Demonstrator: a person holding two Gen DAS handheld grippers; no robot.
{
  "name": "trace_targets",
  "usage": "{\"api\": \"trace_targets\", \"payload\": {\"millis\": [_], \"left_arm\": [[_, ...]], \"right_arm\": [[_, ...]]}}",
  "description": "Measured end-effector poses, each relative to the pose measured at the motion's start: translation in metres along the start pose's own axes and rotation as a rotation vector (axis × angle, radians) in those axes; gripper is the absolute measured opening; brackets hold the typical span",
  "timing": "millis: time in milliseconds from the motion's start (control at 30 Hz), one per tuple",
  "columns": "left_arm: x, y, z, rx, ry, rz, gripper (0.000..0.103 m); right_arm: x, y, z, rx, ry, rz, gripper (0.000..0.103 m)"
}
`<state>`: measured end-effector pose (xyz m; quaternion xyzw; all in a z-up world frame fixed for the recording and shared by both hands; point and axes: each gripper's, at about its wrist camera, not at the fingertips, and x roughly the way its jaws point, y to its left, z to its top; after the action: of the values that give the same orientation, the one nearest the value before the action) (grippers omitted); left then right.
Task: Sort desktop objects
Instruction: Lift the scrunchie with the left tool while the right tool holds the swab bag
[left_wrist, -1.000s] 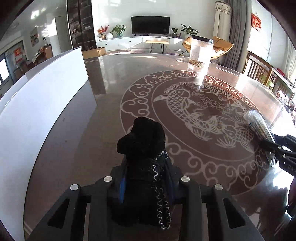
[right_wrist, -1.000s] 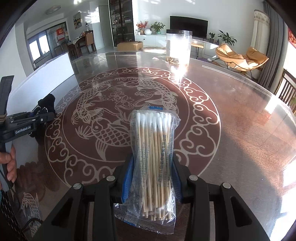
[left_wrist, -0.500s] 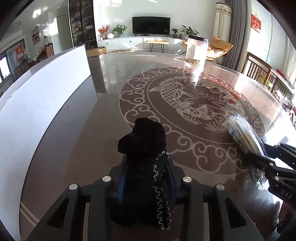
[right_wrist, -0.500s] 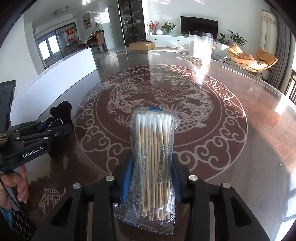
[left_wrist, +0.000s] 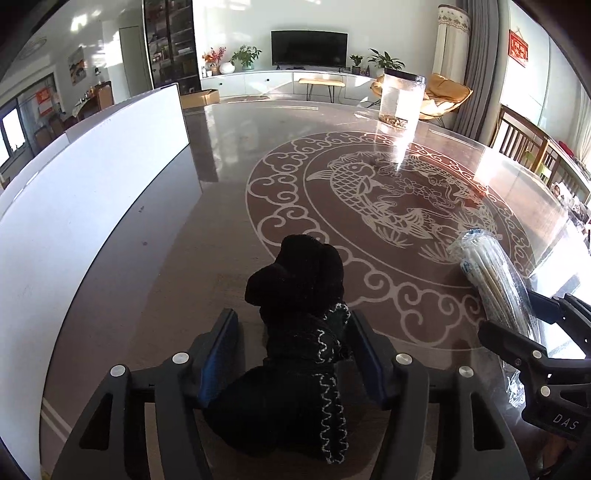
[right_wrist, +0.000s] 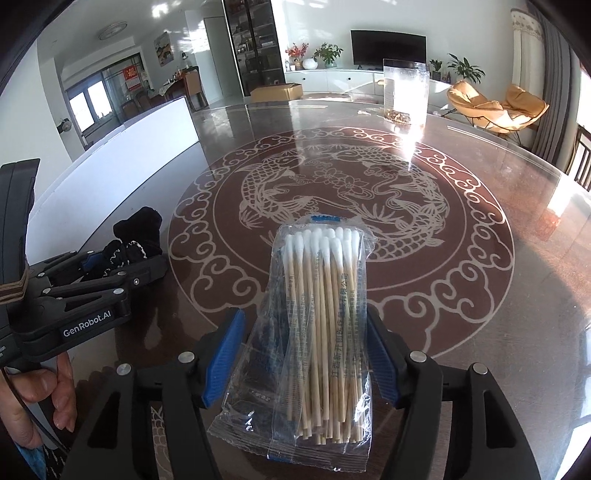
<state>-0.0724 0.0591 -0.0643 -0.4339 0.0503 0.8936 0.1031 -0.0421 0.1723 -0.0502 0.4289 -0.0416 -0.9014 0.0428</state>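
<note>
Both tongs have just let go, and each item lies on the tabletop between its own spread pads.

Our left tongs (left_wrist: 295, 354) have just been opening; the jaws stand apart on either side of the black knitted bundle (left_wrist: 299, 332), a soft, lumpy thing with pale zigzag stitching, lying near the tabletop (left_wrist: 221, 221) edge closest to us, beside the white board (left_wrist: 92, 184). Our right tongs (right_wrist: 304, 350) have also just been opening, jaws apart, with the crinkly clear pack of cotton swabs (right_wrist: 317, 325) between the blue pads (right_wrist: 225, 347). Its long axis runs straight ahead from the tongs toward the far edge, white tips forward. We judge both items released, so the next move is a straight pull back.
</note>
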Motion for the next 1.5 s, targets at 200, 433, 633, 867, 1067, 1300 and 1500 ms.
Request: {"api": "trace_targets", "payload": {"millis": [200, 433, 633, 867, 1067, 1300, 1500], "left_arm": [[0.004, -0.002, 0.001, 0.006, 0.018, 0.002, 0.080], [0.007, 0.000, 0.002, -0.006, 0.038, 0.014, 0.094], [0.008, -0.001, 0.002, -0.001, 0.041, 0.010, 0.096], [0.011, -0.003, 0.003, 0.006, 0.053, 0.003, 0.102], [0.011, -0.003, 0.003, 0.007, 0.054, 0.003, 0.103], [0.011, -0.003, 0.003, 0.006, 0.054, 0.002, 0.103], [0.011, -0.003, 0.003, 0.007, 0.054, 0.002, 0.103]], "right_arm": [[0.002, 0.005, 0.000, -0.029, 0.011, 0.001, 0.075], [0.001, 0.003, 0.001, -0.028, 0.012, 0.004, 0.076], [0.004, 0.009, 0.001, -0.060, 0.026, 0.000, 0.085], [0.005, 0.011, 0.000, -0.072, 0.031, -0.012, 0.085], [0.006, 0.016, -0.001, -0.094, 0.042, -0.019, 0.091], [0.006, 0.017, -0.001, -0.096, 0.043, -0.019, 0.091], [0.006, 0.017, -0.001, -0.096, 0.043, -0.019, 0.091]]}}
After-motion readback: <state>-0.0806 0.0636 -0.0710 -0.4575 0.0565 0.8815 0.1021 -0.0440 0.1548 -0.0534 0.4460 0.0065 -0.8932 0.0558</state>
